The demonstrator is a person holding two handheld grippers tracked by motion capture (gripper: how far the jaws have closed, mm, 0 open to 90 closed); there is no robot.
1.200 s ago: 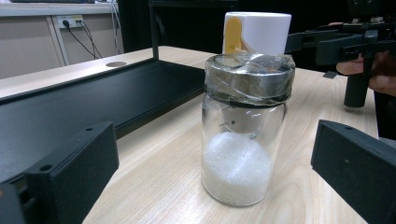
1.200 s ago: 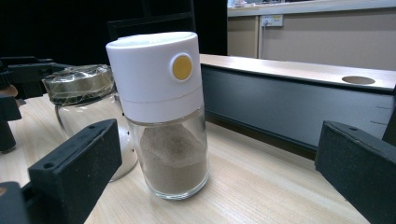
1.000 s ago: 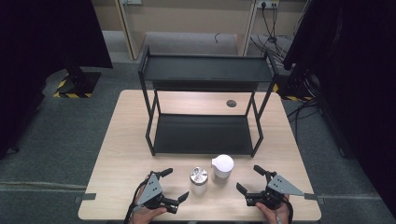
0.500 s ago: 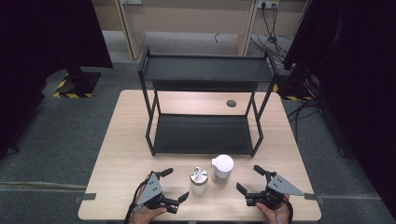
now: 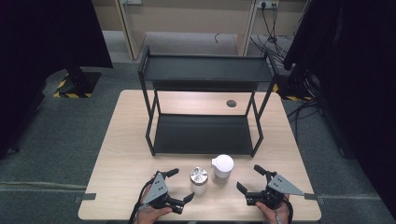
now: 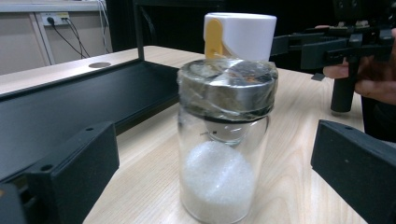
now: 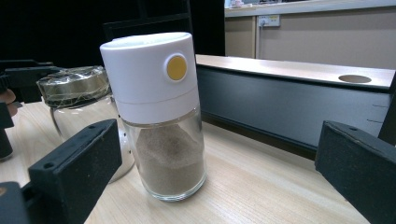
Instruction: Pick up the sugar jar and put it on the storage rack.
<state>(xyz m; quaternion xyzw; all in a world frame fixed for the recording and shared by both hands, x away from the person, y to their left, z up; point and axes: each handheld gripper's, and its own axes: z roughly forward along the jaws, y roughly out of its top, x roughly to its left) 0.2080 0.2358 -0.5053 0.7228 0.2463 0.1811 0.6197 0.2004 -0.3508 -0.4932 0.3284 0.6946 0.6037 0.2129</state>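
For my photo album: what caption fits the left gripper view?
Open hand-held gripper faces a foil-capped glass jar of white grains beside a black shelf.

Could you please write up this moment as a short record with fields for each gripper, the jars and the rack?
left gripper: open, facing the metal-lidded jar, not touching
right gripper: open, facing the white-capped jar, not touching
jars: upright, side by side on the table
rack: black, two shelves, behind the jars

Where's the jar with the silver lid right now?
In the high view, the silver-lidded jar stands on the table's near edge, just left of the white-capped shaker, in front of the black shelf.
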